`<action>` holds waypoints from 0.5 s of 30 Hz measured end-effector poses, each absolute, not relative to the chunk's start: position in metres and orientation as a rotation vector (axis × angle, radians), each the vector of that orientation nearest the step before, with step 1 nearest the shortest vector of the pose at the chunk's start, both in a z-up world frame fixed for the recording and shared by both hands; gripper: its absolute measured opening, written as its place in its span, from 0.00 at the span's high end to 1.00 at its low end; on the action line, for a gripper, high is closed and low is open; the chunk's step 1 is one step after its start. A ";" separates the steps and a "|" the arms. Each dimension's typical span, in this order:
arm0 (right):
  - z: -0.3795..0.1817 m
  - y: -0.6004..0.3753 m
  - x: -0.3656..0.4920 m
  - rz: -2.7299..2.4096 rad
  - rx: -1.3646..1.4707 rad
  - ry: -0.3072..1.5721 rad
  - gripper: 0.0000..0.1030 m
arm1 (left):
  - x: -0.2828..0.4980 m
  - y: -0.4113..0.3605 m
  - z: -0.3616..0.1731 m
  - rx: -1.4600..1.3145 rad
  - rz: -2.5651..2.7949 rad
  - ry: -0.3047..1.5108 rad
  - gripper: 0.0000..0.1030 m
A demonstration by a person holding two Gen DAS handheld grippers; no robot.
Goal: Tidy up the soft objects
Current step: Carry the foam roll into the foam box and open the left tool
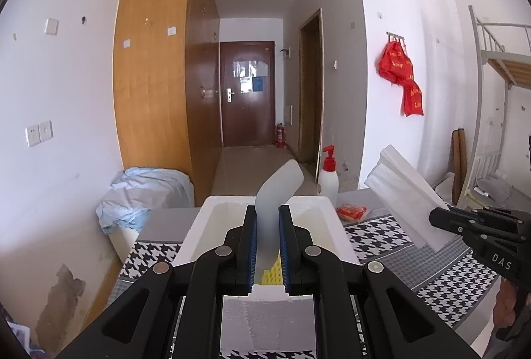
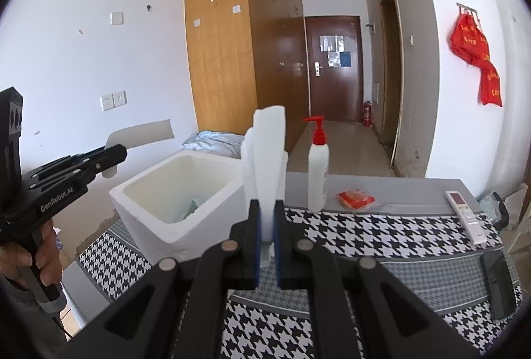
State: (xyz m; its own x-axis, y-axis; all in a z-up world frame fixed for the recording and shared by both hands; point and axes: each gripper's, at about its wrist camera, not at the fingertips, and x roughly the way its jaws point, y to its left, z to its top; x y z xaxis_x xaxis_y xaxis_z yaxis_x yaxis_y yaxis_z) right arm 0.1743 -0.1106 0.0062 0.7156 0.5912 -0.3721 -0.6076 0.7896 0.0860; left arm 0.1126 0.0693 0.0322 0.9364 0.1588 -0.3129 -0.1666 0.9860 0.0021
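Note:
My left gripper [image 1: 267, 219] is shut on a pale, bent foam piece [image 1: 277, 189] and holds it above the open white foam box [image 1: 205, 219]. A yellow sponge [image 1: 270, 274] shows inside the box under the fingers. My right gripper [image 2: 267, 219] is shut on a folded white foam sheet [image 2: 267, 153], held upright above the table, to the right of the box [image 2: 146, 203]. That sheet also shows in the left wrist view [image 1: 408, 196] with the right gripper [image 1: 441, 221]. The left gripper [image 2: 114, 156] shows at the left of the right wrist view.
The table carries a houndstooth cloth [image 2: 381, 236]. On it stand a white pump bottle with a red top [image 2: 318, 166], a red packet [image 2: 355, 198], a white remote [image 2: 466, 214] and a black phone [image 2: 499, 284]. Blue-grey bedding [image 1: 146, 193] lies behind the box.

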 end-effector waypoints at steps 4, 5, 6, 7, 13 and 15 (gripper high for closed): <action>0.005 -0.107 0.178 0.671 -0.045 0.403 0.91 | 0.117 0.073 0.030 -0.029 0.167 0.330 0.88; 0.005 -0.107 0.179 0.672 -0.044 0.405 0.91 | 0.120 0.074 0.029 -0.030 0.164 0.336 0.87; 0.004 -0.107 0.179 0.672 -0.042 0.406 0.91 | 0.121 0.074 0.029 -0.032 0.162 0.340 0.87; 0.004 -0.107 0.180 0.670 -0.041 0.407 0.91 | 0.123 0.076 0.028 -0.034 0.160 0.345 0.87; 0.002 -0.108 0.182 0.647 -0.040 0.411 0.91 | 0.138 0.079 0.022 -0.041 0.152 0.370 0.86; 0.002 -0.109 0.184 0.634 -0.039 0.413 0.91 | 0.143 0.082 0.021 -0.047 0.147 0.375 0.85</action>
State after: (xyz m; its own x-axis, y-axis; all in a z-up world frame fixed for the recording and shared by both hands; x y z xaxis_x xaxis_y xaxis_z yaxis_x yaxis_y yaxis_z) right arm 0.1840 -0.1087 0.0018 0.7270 0.5675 -0.3866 -0.5830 0.8076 0.0891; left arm 0.1430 0.0820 0.0208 0.9200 0.1347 -0.3679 -0.1520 0.9882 -0.0183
